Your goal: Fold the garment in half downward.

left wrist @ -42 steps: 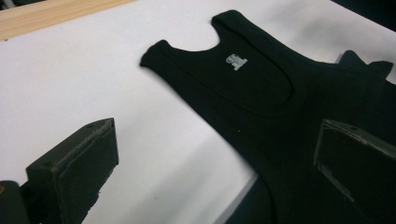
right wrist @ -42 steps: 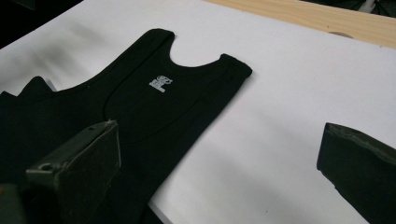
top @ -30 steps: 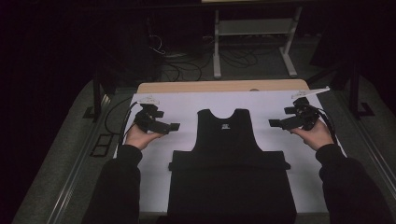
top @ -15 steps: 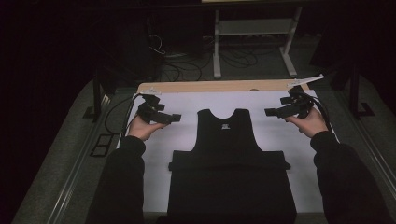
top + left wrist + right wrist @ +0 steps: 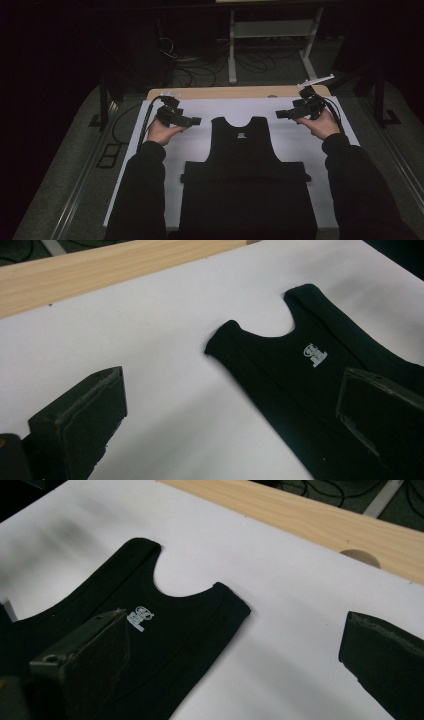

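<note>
Both the left gripper (image 5: 192, 120) and the right gripper (image 5: 281, 114) hover wide open and empty, the black vest (image 5: 243, 145) lying flat between them.

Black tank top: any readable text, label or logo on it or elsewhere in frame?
No text can be read.
Black tank top: small white printed mark inside, just below the neckline; also seen in the right gripper view and as a speck in the high view. It looks like a logo with tiny lettering, too small and blurred to read.
White sheet, wooden table edge: no markings.
</note>
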Motion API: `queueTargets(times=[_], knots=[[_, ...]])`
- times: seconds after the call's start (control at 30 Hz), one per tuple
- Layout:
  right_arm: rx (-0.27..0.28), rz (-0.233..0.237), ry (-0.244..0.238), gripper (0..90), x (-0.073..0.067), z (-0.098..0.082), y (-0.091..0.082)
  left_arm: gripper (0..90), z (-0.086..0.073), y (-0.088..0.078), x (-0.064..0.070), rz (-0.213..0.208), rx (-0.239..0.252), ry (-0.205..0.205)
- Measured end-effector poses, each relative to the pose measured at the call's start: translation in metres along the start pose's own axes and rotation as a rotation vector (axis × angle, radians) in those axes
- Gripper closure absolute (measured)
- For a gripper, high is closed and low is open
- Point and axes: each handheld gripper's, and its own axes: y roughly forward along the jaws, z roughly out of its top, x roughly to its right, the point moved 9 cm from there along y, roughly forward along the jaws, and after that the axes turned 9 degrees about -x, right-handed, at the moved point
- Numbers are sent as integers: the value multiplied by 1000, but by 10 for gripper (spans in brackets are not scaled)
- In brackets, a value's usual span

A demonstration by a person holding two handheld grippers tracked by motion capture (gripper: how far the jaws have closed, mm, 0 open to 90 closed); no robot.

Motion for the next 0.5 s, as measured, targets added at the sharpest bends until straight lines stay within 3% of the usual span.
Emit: queueTargets(times=[0.5], knots=[[-35,14,29,0,5,-8,35,0,-1,32,9,-43,2,-33]])
